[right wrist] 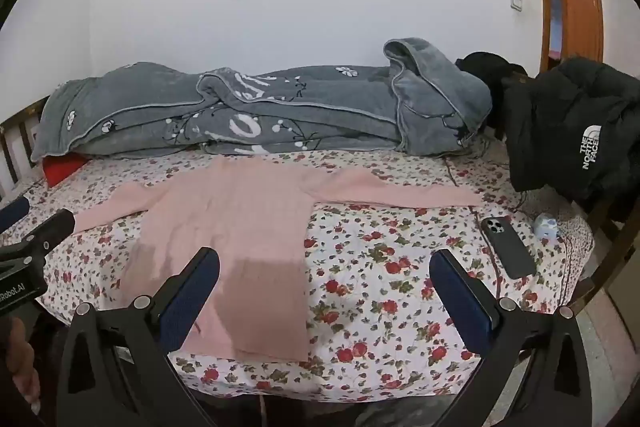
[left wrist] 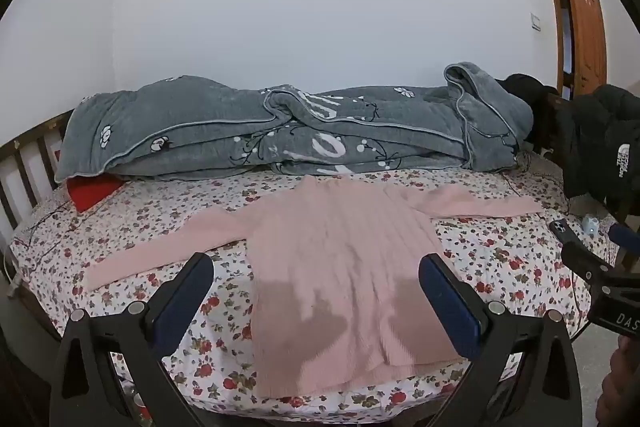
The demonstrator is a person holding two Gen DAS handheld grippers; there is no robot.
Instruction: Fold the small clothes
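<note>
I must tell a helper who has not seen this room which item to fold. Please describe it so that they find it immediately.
On the flowered bed sheet, in front of the rolled grey blanket, lies a pink sweater, flat with both sleeves spread. It is the only pink garment; the black jacket hangs at the right.

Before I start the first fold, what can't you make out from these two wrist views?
- Red item: mostly hidden under the grey quilt in both views; cannot tell what it is.
- Pink sweater: its hem's left corner sits behind the right gripper finger in the right view.
- Small pale object beside the phone: too small to identify.
- Left gripper: body cut off by the bottom edge.
</note>
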